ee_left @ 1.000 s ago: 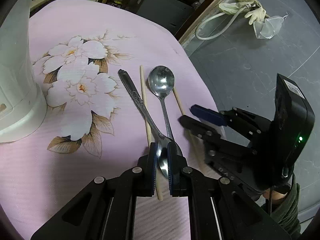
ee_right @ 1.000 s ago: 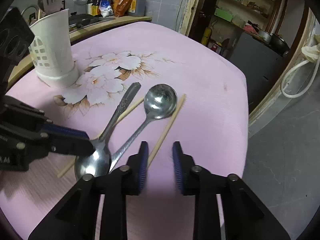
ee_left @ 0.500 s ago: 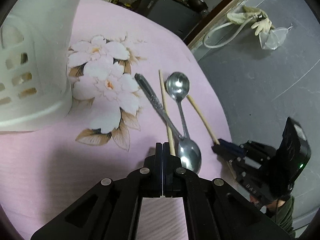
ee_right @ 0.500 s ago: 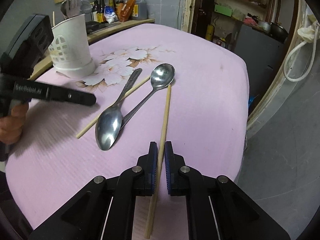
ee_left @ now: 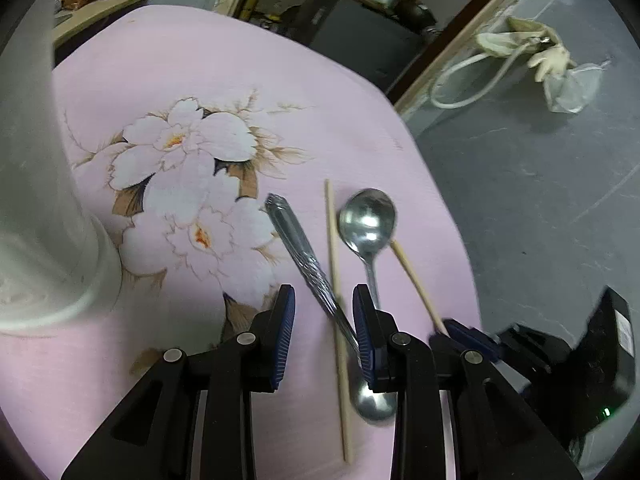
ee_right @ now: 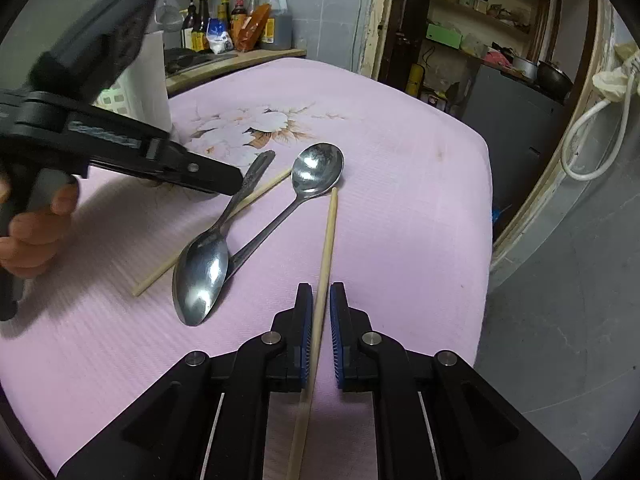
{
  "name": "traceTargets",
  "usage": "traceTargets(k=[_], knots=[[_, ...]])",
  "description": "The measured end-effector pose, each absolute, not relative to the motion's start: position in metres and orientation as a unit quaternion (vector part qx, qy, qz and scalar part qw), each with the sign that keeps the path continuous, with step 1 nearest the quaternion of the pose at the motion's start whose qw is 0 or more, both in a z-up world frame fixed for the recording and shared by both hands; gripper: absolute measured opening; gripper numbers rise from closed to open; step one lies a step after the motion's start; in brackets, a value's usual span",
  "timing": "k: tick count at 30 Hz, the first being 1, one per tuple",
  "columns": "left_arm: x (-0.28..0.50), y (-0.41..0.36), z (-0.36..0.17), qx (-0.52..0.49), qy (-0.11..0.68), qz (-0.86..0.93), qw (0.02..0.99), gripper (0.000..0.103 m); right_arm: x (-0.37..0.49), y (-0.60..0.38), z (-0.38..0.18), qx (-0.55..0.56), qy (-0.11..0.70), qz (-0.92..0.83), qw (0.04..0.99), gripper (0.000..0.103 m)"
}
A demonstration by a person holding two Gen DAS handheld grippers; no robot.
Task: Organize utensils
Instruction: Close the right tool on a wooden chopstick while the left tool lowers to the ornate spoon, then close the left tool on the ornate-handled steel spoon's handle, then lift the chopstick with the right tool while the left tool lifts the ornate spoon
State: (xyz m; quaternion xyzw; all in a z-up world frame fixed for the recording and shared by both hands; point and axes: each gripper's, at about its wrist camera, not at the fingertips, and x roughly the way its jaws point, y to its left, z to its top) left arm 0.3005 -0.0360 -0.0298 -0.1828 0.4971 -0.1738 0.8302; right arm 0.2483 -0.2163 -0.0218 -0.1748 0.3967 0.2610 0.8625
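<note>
The left gripper [ee_left: 323, 322] is hovering with fingers spread apart over a spoon [ee_left: 310, 264] lying on the pink cloth [ee_left: 240, 80]. The right gripper [ee_right: 321, 322] is pinching a chopstick [ee_right: 326, 248], its fingers nearly together.

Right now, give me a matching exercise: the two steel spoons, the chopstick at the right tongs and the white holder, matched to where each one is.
1. round-bowled steel spoon
2. steel spoon with patterned handle
3. pale wooden chopstick
4. white plastic utensil holder

A. between the fingers of the right tongs
B. standing beside the flower print
C. handle under the open left tongs
D. bowl beside the chopstick's far tip

Pairs: 1-D, 2-C, 3-A, 4-B.
</note>
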Motion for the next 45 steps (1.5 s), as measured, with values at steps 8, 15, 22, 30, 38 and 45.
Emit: traceTargets(k=[8,15,22,30,38,45], knots=[[0.32,-0.04,-0.035,-0.203,0.511,-0.15,0.822,0.025,0.251,-0.216,-0.022,-0.168,0.394,0.264,0.864,0.007],[0.321,-0.039,-0.037,-0.207,0.513,-0.141,0.821,0.017,0.254,-0.217,-0.022,-0.146,0.398,0.261,0.867,0.007],[0.323,-0.047,-0.036,-0.182,0.517,-0.12,0.827,0.013,0.253,-0.215,-0.022,-0.143,0.399,0.251,0.87,0.007],[0.311,-0.069,-0.032,-0.083,0.522,-0.123,0.84,0.011,0.246,-0.215,-0.024,-0.143,0.397,0.236,0.875,0.007],[0.285,-0.049,-0.036,-0.05,0.527,-0.165,0.832,0.009,0.222,-0.224,-0.022,-0.132,0.414,0.248,0.866,0.004],[0.237,-0.022,-0.033,-0.016,0.528,-0.208,0.823,0.007,0.184,-0.227,-0.022,-0.132,0.437,0.28,0.844,0.004]])
